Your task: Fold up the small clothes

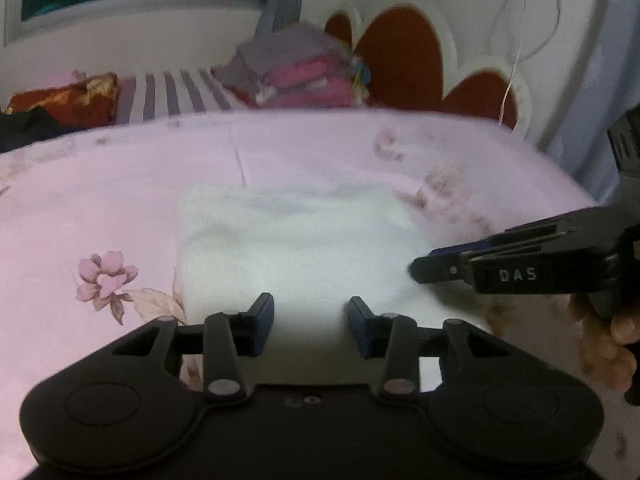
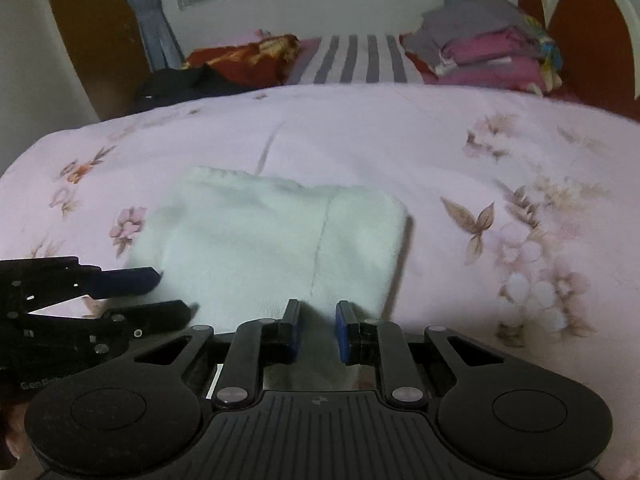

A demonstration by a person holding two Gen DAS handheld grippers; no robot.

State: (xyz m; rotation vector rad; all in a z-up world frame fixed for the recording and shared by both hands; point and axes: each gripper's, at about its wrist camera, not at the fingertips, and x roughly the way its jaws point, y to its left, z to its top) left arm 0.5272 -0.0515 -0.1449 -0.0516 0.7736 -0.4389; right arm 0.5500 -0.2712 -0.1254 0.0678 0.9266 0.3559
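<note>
Your left gripper (image 1: 311, 320) and right gripper (image 2: 318, 330), marked "DAS", gape empty at 6 o'clock of the seemingly folded white knit cloth (image 2: 272, 236).

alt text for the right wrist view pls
A folded white knit garment lies flat on a pink floral bedsheet, with the open right gripper at its near edge. The left gripper, also open, reaches its left edge.

Folded knit garment (image 2: 276, 240): plain white.
Bedsheet (image 2: 400, 136): pale pink, scattered pink flowers and brown leaves.
Far striped cloth (image 2: 356, 60): white with grey stripes.
Far pile of folded clothes (image 2: 492, 48): grey on top, magenta beneath.
Headboard (image 1: 400, 52): rust-brown panels, white scalloped border.
Left tool (image 1: 311, 324), right tool (image 2: 318, 330): black, blue pads.
</note>
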